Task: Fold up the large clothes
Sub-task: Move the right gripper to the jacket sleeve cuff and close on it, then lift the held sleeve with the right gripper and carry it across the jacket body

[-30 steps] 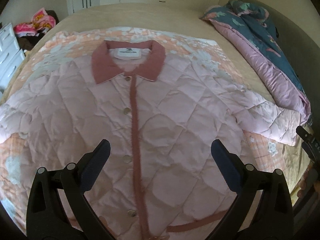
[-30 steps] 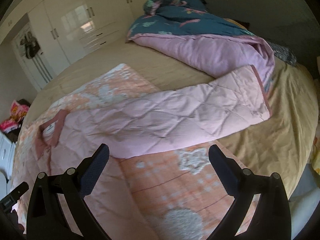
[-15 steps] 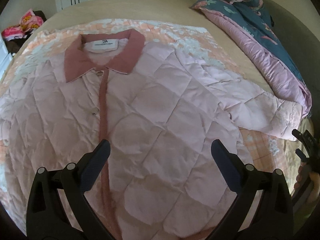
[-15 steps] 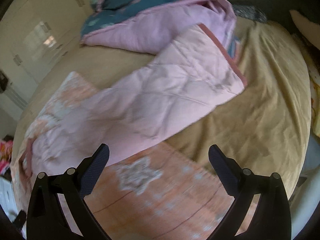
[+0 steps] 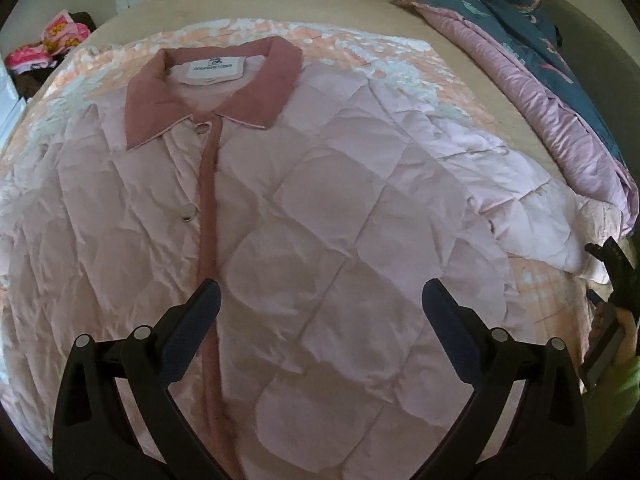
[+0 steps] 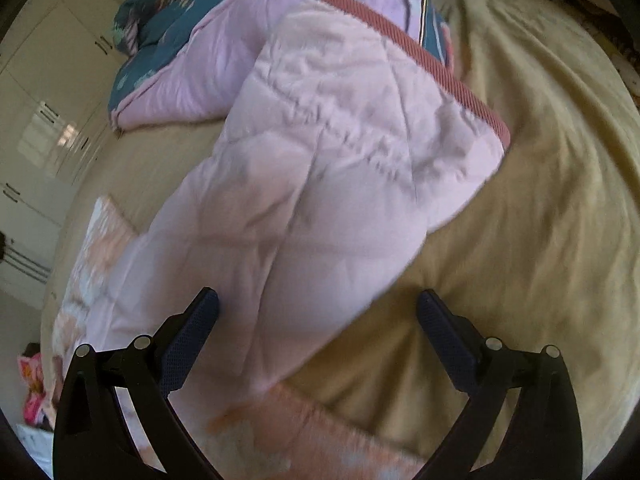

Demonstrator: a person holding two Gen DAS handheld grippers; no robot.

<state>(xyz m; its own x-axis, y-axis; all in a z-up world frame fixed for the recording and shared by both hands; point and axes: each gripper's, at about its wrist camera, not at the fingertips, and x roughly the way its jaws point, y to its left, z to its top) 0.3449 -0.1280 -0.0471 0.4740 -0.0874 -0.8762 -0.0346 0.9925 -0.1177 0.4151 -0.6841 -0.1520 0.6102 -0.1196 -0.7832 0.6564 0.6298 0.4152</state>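
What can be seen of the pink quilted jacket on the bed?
The pink quilted jacket lies flat, front up and buttoned, on a peach patterned blanket over the bed. It looks like puffy, diamond-stitched fabric, with a dusty-rose collar, matching placket, small snap buttons and a white neck label. Its sleeve stretches out sideways onto the tan sheet, the ribbed rose cuff lying against a bunched duvet. Neither gripper holds it.

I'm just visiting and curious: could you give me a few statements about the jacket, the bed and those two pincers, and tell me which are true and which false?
1. The pink quilted jacket lies front up, collar showing. True.
2. The left gripper is clamped on the jacket. False: it is open, holding nothing.
3. The right gripper is open near the sleeve. True.
4. The sleeve is folded across the chest. False: it stretches out sideways.
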